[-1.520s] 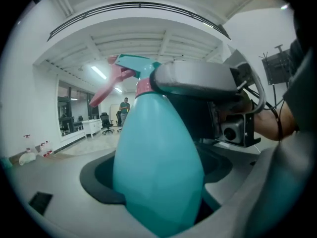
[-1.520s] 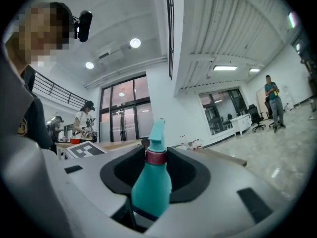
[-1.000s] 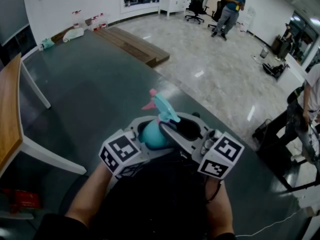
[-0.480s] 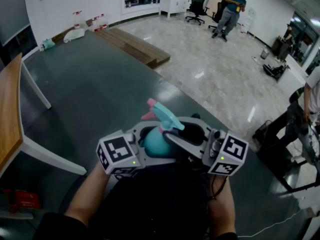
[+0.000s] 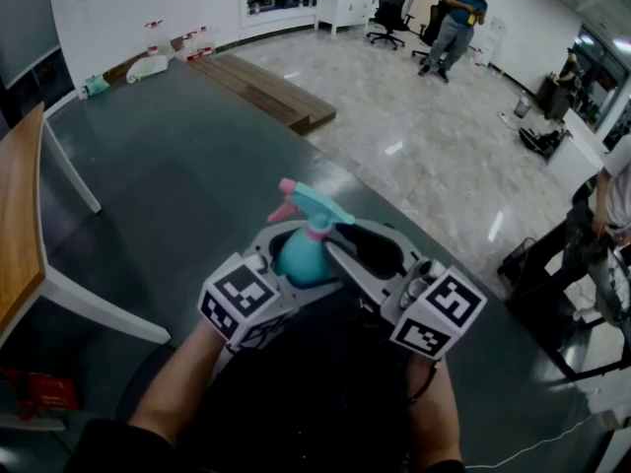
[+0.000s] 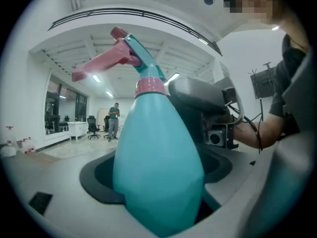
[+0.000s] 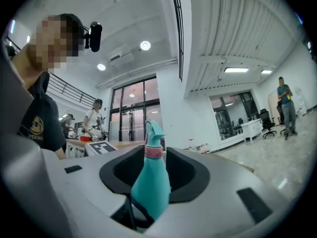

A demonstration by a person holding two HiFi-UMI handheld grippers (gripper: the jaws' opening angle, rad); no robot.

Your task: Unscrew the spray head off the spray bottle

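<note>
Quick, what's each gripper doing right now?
Left gripper: closed on the bottle.
Right gripper: closed on the pink collar.

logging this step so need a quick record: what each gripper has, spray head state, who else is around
left gripper: shut on the teal body of the spray bottle
right gripper: bottle shows between its jaws; grip unclear
spray head: still on the bottle, above the pink collar; pink trigger
bystander: a person standing far off by office chairs

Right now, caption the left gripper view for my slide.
Left gripper clamps the teal spray bottle, pink-triggered spray head up, right gripper at its neck.
</note>
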